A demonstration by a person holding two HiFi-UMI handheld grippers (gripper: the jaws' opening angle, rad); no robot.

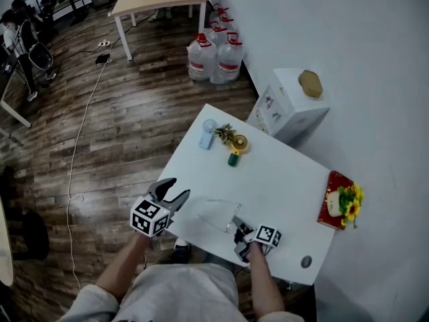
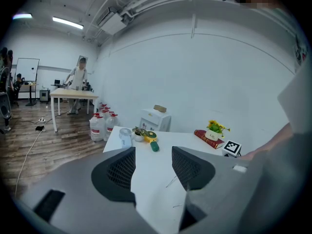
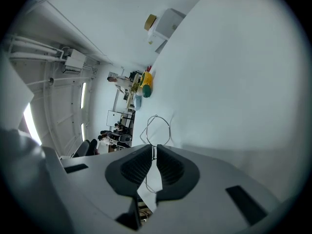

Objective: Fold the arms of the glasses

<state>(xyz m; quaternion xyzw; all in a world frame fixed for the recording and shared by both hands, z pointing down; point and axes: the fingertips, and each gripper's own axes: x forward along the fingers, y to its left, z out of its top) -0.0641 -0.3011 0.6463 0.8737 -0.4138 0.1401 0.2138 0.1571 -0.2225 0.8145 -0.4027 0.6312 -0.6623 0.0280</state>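
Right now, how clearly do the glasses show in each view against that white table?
Head view: even light, but the thin glasses almost vanish on the white table. Left gripper view: strong fisheye bend, dark corners, only faint frame lines ahead of the open left gripper. Right gripper view: tilted and bent, yet the wire rim stands sharp above the right gripper shut on it.

No legible text anywhere. Print on white box (image 1: 289,106), labels on water jugs (image 1: 216,58), red book (image 1: 332,196) cover: too small to read.

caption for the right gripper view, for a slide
Right claw pinching the thin wire glasses over the white table.
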